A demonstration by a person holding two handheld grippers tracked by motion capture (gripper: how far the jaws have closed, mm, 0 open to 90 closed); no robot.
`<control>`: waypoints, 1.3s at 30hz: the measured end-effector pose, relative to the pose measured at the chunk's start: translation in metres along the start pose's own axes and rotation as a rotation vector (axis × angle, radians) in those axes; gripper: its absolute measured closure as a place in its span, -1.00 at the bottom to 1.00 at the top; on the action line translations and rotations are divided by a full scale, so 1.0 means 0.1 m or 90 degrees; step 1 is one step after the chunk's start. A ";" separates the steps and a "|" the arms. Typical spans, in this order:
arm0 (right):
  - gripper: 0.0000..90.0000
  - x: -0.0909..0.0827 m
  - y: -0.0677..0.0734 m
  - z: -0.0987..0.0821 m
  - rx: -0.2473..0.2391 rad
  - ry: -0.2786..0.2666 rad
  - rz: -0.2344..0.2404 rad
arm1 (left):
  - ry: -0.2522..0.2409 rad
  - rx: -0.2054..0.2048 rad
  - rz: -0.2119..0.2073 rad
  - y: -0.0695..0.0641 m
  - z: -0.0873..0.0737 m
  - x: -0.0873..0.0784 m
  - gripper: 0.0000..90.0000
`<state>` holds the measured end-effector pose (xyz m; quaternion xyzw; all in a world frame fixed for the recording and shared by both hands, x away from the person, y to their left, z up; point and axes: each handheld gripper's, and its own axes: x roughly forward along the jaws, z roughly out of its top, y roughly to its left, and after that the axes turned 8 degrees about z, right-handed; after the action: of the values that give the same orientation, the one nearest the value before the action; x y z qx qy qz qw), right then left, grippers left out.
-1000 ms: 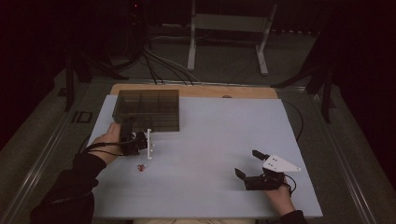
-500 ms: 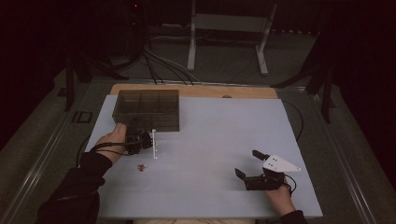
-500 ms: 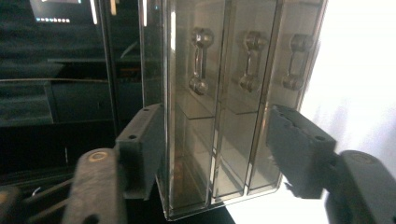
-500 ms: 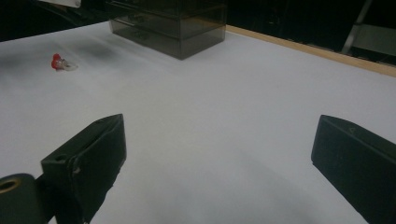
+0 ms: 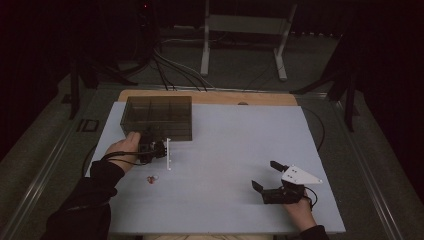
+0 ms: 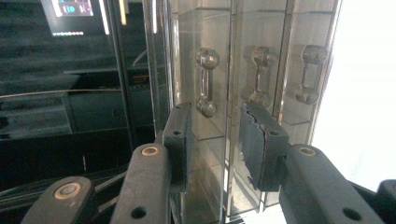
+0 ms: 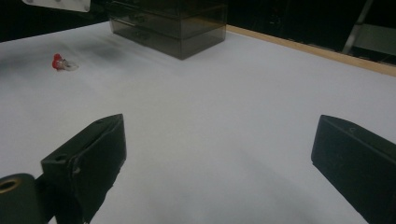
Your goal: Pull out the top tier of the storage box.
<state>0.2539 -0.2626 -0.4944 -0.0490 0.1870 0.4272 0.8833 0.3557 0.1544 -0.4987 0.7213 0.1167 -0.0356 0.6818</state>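
Three handles (image 6: pixel 206 82) upright, drawer box (image 5: pixel 157 118), left claw (image 6: pixel 217 140) closing

No legible text, labels, brands or numbers anywhere. Beyond the smoky drawer box (image 6: pixel 243 70), a lit screen (image 6: pixel 72 14) shows bright marks, too blurred to read.

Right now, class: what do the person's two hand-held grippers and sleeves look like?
Both hand-held grippers are black. The left hand-held gripper has toothed pads, round metal pivot pins and a black cable looping back past the wrist. The right hand-held gripper carries a pale grey three-cornered plate dotted with small holes. The sleeves are dark, long, reaching the wrists.
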 end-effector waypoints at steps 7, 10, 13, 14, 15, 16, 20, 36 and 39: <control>-0.93 0.00 0.00 0.00 0.000 -0.001 0.000 | 0.006 0.015 0.004 -0.01 0.02 0.03 0.53; -0.93 0.00 0.00 0.00 0.000 -0.003 0.001 | 0.008 0.017 0.020 -0.02 0.02 0.06 0.57; -0.93 0.00 0.00 0.00 0.000 -0.001 0.001 | 0.013 0.017 0.025 -0.02 0.05 0.06 0.58; -0.93 0.00 0.00 0.00 0.000 -0.001 0.001 | 0.004 0.018 0.029 -0.02 0.05 0.07 0.62; -0.93 0.00 0.00 0.00 0.000 -0.001 0.001 | 0.007 0.023 0.030 -0.02 0.06 0.07 0.65; -0.93 0.00 0.00 0.00 0.000 -0.001 0.001 | 0.007 0.021 0.030 -0.03 0.06 0.08 0.68; -0.93 0.00 0.00 0.00 0.000 -0.002 0.001 | 0.004 0.023 0.030 -0.03 0.08 0.08 0.71; -0.93 0.00 0.00 0.00 0.000 -0.001 0.002 | 0.014 0.019 0.033 -0.02 0.10 0.05 0.79; -0.93 -0.01 0.00 0.00 0.000 -0.001 0.002 | 0.016 0.025 0.032 -0.03 0.10 0.01 0.79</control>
<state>0.2539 -0.2633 -0.4941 -0.0486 0.1862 0.4283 0.8829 0.3572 0.1443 -0.5021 0.7376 0.1061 -0.0118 0.6667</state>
